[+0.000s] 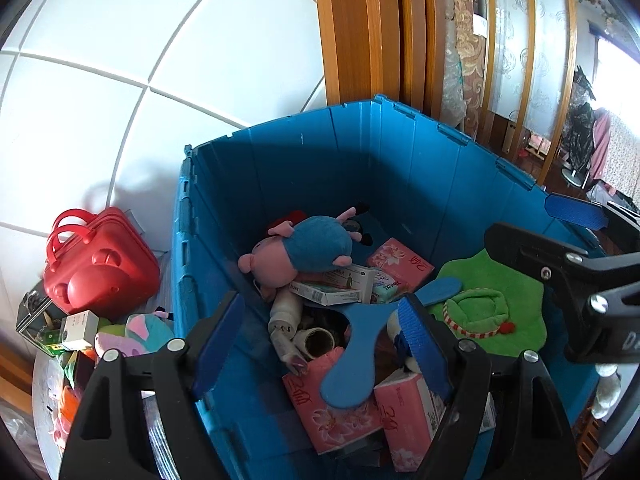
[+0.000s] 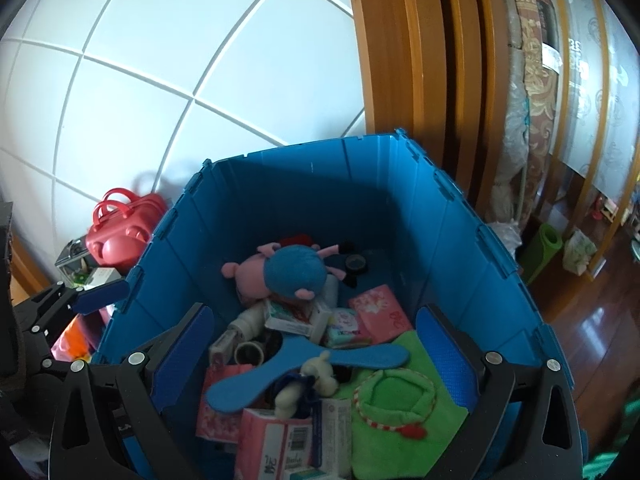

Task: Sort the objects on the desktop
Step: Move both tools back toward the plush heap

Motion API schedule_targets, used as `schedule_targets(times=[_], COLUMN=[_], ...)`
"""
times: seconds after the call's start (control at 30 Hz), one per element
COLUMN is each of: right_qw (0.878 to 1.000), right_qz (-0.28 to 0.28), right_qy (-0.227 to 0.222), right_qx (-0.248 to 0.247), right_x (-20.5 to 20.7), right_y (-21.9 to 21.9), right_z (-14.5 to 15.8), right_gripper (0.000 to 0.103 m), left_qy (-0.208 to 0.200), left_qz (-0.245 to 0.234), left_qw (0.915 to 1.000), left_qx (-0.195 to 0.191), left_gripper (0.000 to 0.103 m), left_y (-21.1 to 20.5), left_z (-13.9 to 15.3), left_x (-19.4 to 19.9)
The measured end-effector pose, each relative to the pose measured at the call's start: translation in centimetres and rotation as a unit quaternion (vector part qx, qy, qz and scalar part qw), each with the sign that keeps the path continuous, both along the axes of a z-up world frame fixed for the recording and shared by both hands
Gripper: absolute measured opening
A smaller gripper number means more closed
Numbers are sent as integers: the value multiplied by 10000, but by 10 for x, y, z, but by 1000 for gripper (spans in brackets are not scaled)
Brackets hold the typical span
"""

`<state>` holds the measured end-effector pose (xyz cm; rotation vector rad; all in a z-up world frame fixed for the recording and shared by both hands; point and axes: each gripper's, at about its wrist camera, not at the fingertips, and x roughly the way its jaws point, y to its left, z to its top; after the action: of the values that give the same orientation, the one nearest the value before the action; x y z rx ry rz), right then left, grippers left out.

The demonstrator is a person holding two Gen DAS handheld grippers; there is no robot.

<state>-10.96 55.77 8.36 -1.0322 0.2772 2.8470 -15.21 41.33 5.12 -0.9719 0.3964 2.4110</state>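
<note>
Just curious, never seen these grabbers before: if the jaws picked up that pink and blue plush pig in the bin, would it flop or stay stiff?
The plush pig would probably squash and droop: it looks soft and stuffed, sagging over a carton. Likely light, unlikely to slip.

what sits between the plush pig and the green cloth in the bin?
Pink tissue pack lies between plush pig and green cloth, with a small wipes packet beside it. Clearest in the right wrist view.

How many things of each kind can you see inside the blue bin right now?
Inside the blue bin, as far as visible:
Soft toys: 2 (pig, white toy)
Pink tissue packs: 3
Blue boomerang: 1
Green cloth: 1
Tape rolls: 2
Total: 9
</note>
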Motion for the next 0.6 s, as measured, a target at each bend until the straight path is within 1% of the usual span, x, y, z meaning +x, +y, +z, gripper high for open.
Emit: schedule_targets(times=[0.17,0.3,0.37,0.4,0.43,0.5,0.6], right_qw=[9999,9994,9990,9986,9980,9966,9936], right_qz=[82,215,283,374,462,640,928], right_qy=[112,280,336,383,419,507,624], right_qx=[-16,-17,-14,-24,-36,-72,-142], right_x=[16,32,38,42,44,50,54], right_y=[-14,-36,-48,-56,-64,-82,-111], right_z=[1,3,3,3,2,1,0], right_gripper=[103,103,103,103,103,103,103], left_qy=[188,399,499,550,604,699,702], left_qz=[115,356,552,696,839,1112,1417], left_qw=[9993,9969,9949,9935,9919,9882,9836], left_qx=[300,579,683,711,732,788,868], left_gripper=[79,79,81,85,88,89,89], left_y=[-37,-74,-96,-109,-121,-147,-188], left_z=[9,17,17,15,13,8,-1], left_x=[18,33,41,44,47,53,58])
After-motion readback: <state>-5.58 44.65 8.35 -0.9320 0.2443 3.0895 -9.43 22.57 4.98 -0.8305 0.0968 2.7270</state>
